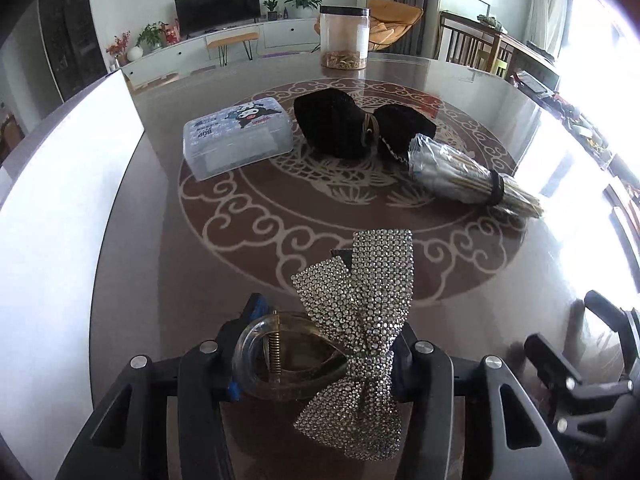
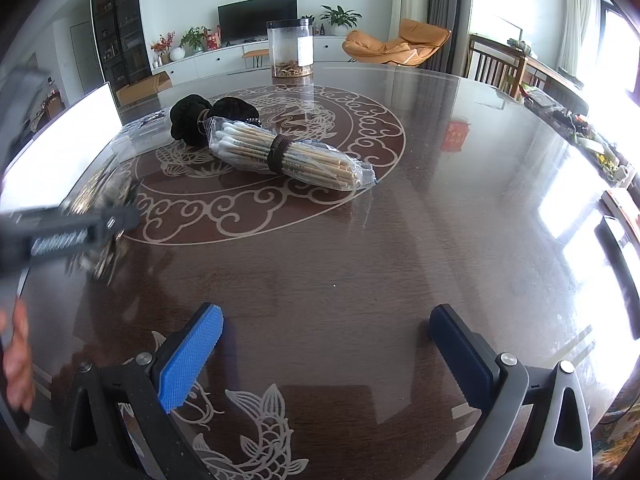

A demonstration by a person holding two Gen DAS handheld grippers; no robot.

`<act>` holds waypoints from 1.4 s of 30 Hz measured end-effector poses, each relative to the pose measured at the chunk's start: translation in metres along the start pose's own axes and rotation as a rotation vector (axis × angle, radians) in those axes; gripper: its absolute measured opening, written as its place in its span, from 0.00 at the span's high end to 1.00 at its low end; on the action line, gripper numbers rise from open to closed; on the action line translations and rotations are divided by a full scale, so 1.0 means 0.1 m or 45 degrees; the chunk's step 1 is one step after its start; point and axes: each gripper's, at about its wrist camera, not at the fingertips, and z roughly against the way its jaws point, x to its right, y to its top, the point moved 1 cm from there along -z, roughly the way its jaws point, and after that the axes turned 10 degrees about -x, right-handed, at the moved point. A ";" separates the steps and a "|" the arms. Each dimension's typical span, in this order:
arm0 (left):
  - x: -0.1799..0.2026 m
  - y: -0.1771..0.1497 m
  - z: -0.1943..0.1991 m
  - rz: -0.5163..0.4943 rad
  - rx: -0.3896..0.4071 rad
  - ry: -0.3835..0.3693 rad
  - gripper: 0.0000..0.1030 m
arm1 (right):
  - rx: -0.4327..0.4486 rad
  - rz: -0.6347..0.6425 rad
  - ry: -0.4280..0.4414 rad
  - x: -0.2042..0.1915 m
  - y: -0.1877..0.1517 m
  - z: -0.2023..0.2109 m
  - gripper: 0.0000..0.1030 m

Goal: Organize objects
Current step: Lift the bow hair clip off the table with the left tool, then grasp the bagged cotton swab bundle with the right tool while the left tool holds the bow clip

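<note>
My left gripper (image 1: 320, 344) is shut on a rhinestone bow hair clip (image 1: 360, 312) with a clear claw (image 1: 276, 356), held above the table. Ahead in the left wrist view lie a clear lidded box with a cartoon label (image 1: 238, 136), a black bow hair accessory (image 1: 356, 124) and a bagged bundle of cotton swabs (image 1: 460, 172). My right gripper (image 2: 324, 340) is open and empty over the table's near part. In the right wrist view the swabs (image 2: 288, 152) and black bow (image 2: 200, 120) lie ahead at the centre left. The left gripper (image 2: 76, 228) shows blurred at the left.
A clear plastic jar with a black lid (image 1: 344, 38) stands at the table's far edge, also seen in the right wrist view (image 2: 290, 48). The round glass-topped table (image 2: 400, 240) carries a decorative pattern. A white panel (image 1: 60, 184) stands at the left. Chairs are at the far right.
</note>
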 end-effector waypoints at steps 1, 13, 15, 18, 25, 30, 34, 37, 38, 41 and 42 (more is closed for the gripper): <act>-0.01 -0.05 0.02 -0.001 0.009 -0.002 0.50 | 0.000 0.000 0.000 0.00 0.00 0.00 0.00; -0.17 -0.03 -0.08 0.029 -0.012 0.015 0.03 | 0.001 0.000 -0.001 -0.01 0.00 0.00 0.00; -0.16 -0.03 -0.10 0.028 -0.017 0.012 0.00 | 0.001 0.000 -0.001 -0.01 0.00 0.00 0.00; -0.16 -0.03 -0.11 0.030 -0.014 0.011 0.00 | 0.001 0.000 -0.001 -0.01 0.00 0.00 0.00; -0.14 -0.05 -0.11 0.029 -0.011 0.011 0.00 | 0.001 0.001 0.000 -0.01 0.00 0.00 0.00; -0.14 -0.05 -0.12 0.030 -0.011 0.011 0.00 | -0.011 0.001 0.003 0.00 -0.01 0.00 0.00; -0.14 -0.05 -0.12 0.030 -0.011 0.011 0.00 | 0.051 -0.093 0.082 0.15 -0.02 0.16 0.00; -0.14 -0.06 -0.13 0.030 -0.010 0.011 0.00 | 0.141 -0.082 0.105 0.24 0.18 0.30 0.00; -0.14 -0.06 -0.12 0.030 -0.010 0.011 0.00 | 0.142 -0.004 0.092 0.21 0.32 0.30 0.00; -0.14 -0.06 -0.13 0.030 -0.010 0.011 0.00 | 0.105 0.275 0.058 0.04 0.73 0.24 0.00; -0.14 -0.06 -0.13 0.029 -0.011 0.010 0.00 | 0.070 0.374 0.060 -0.04 0.84 0.17 0.00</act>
